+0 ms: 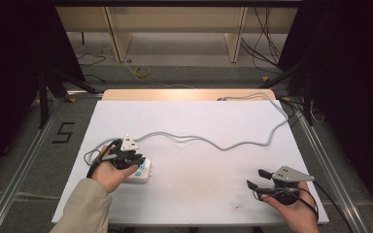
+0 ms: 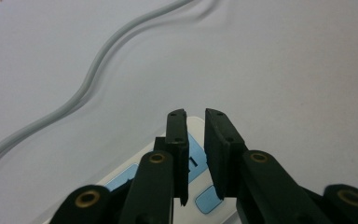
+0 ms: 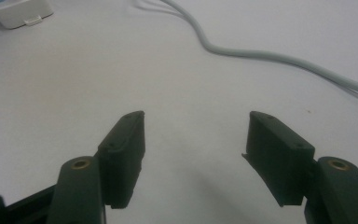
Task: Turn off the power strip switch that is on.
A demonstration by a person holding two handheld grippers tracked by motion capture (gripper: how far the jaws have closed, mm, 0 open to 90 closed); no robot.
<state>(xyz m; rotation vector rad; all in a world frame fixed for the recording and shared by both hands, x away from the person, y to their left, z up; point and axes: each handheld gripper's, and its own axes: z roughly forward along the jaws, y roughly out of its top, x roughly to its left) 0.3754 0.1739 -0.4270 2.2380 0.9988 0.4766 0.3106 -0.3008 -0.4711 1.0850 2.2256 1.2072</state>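
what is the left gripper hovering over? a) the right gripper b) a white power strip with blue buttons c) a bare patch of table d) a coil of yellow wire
b: the left gripper sits with a narrow gap between its jaws right above the white power strip, whose blue buttons show beneath.

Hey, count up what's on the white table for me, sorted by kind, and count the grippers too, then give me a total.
Power strips: 1, white with blue buttons, under the left gripper
Grey cables: 1, snaking across the table
Grippers: 2, left gripper and right gripper
Total: 4
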